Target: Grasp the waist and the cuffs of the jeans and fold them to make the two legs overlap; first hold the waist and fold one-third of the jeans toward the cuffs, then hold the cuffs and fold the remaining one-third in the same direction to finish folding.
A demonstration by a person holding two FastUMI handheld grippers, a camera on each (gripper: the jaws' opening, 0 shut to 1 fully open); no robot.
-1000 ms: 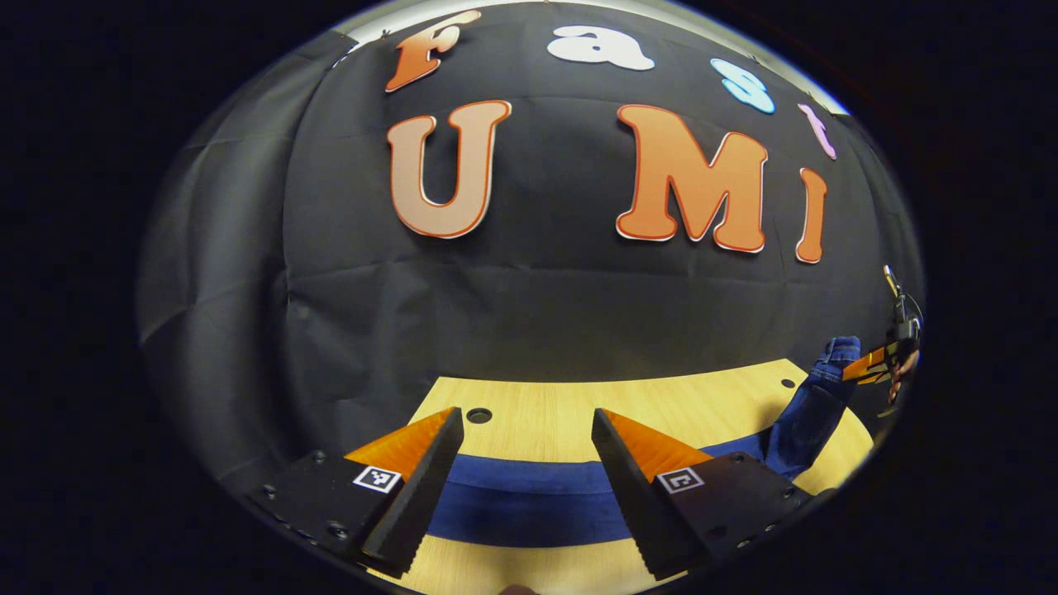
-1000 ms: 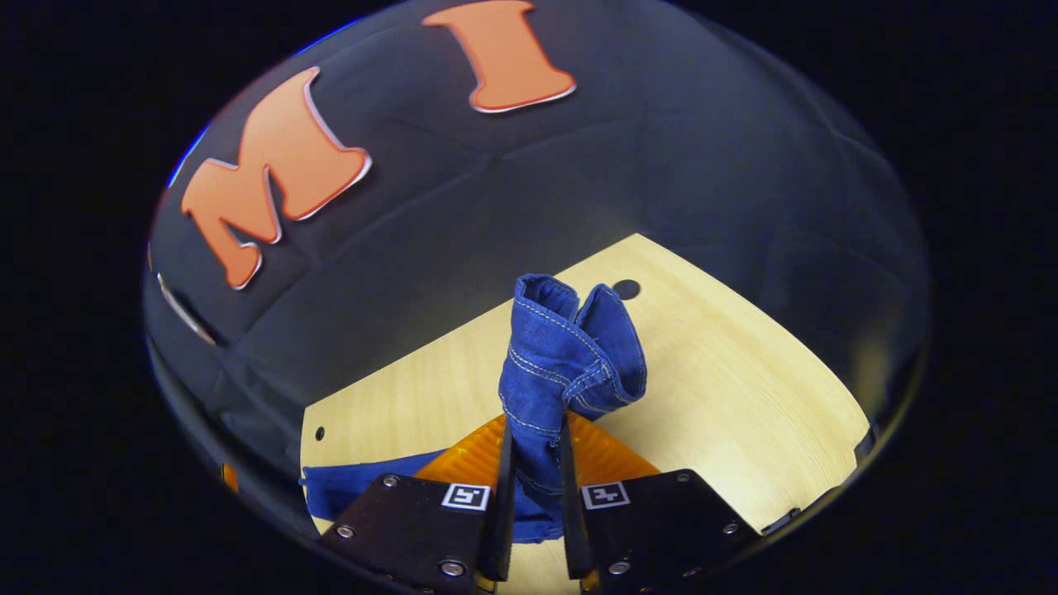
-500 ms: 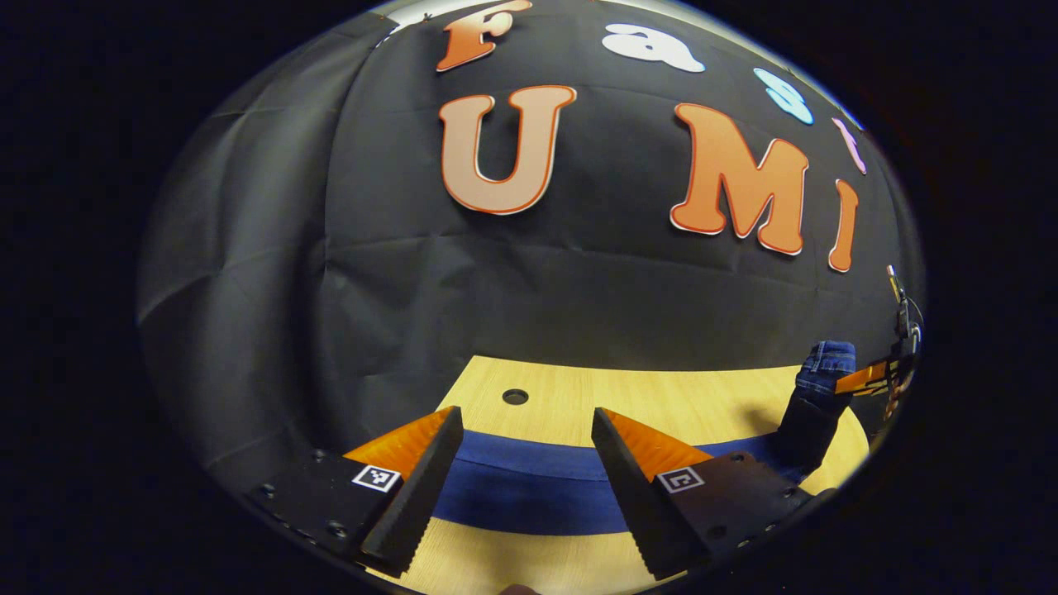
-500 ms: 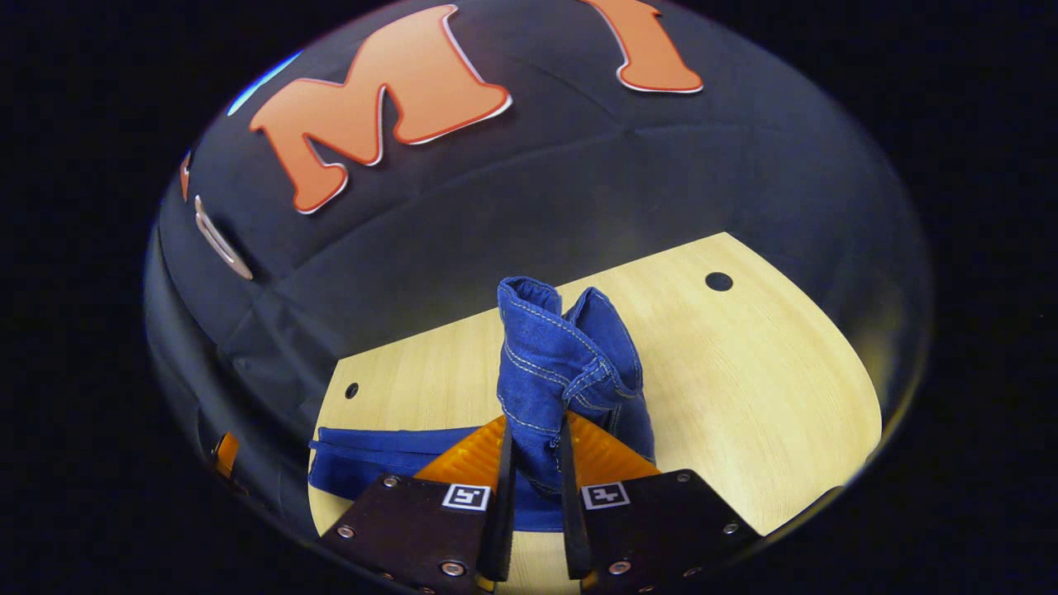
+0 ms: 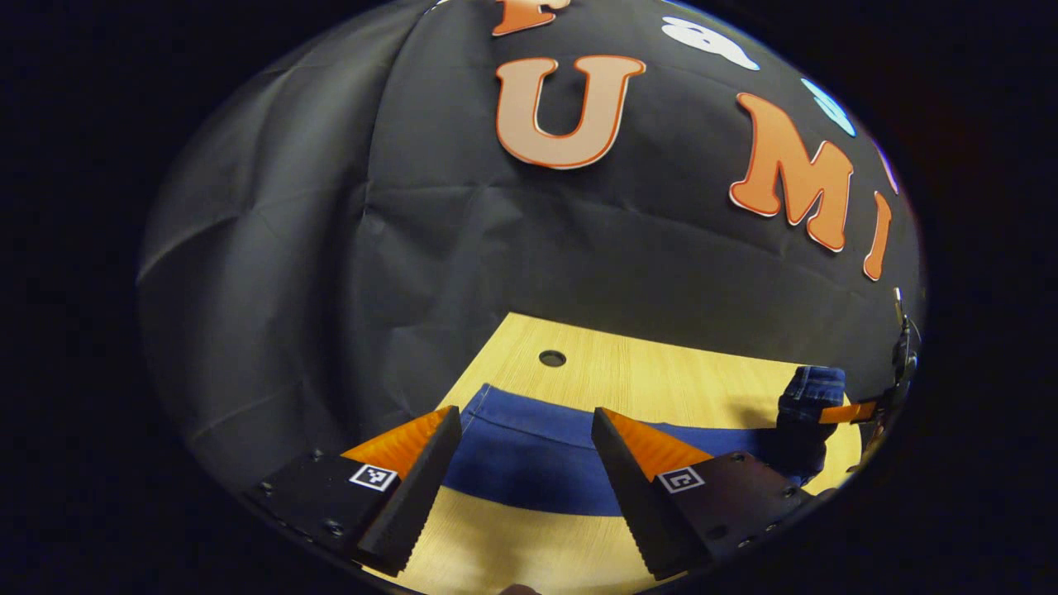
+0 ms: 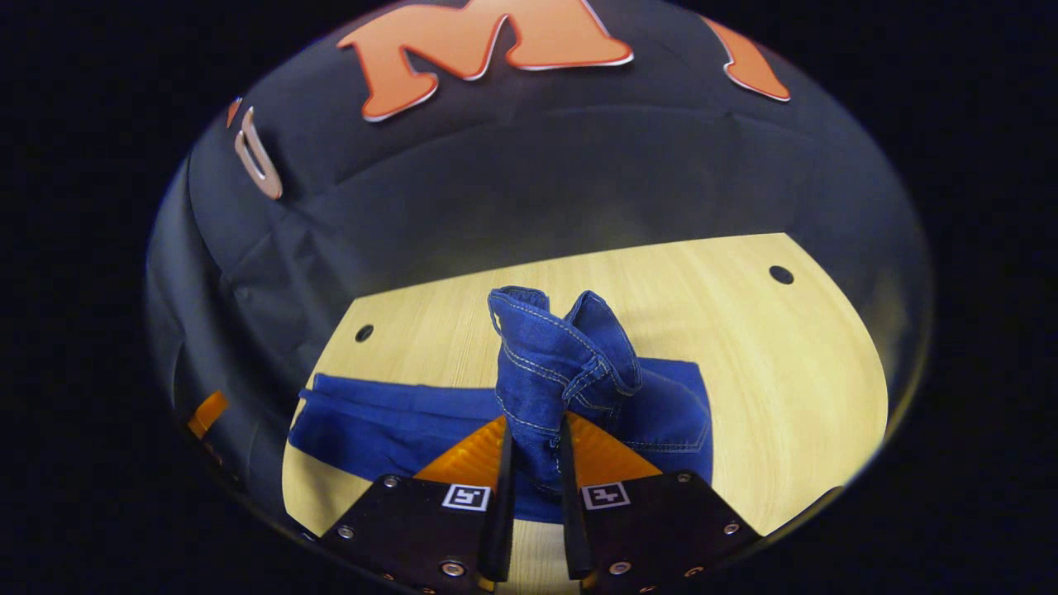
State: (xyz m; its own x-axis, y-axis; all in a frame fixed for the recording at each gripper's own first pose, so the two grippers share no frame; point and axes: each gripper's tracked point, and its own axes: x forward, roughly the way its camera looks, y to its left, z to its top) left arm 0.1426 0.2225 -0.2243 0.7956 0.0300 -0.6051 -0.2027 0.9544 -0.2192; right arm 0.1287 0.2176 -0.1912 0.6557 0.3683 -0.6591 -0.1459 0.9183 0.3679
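Note:
Dark blue jeans (image 5: 529,463) lie as a long strip across the wooden table (image 5: 628,372). My left gripper (image 5: 526,413) hangs open just above the strip near its left end, with nothing between the fingers. My right gripper (image 6: 536,426) is shut on a bunched end of the jeans (image 6: 554,364) with stitched hems, apparently the cuffs, raised above the flat strip (image 6: 388,421). In the left gripper view, that raised end (image 5: 810,388) and the right gripper (image 5: 843,411) sit at the far right. The left gripper (image 6: 205,411) peeks in at the left edge of the right gripper view.
The table (image 6: 785,372) has round holes (image 5: 551,358) (image 6: 780,274) (image 6: 364,333) near its back edge. The black cloth wall stands close behind it. Bare wood lies to the right of the jeans in the right gripper view.
My right gripper has come down and tilted over the table with the held end still in it. My left gripper has shifted toward the strip's left end, which now shows, and stays open.

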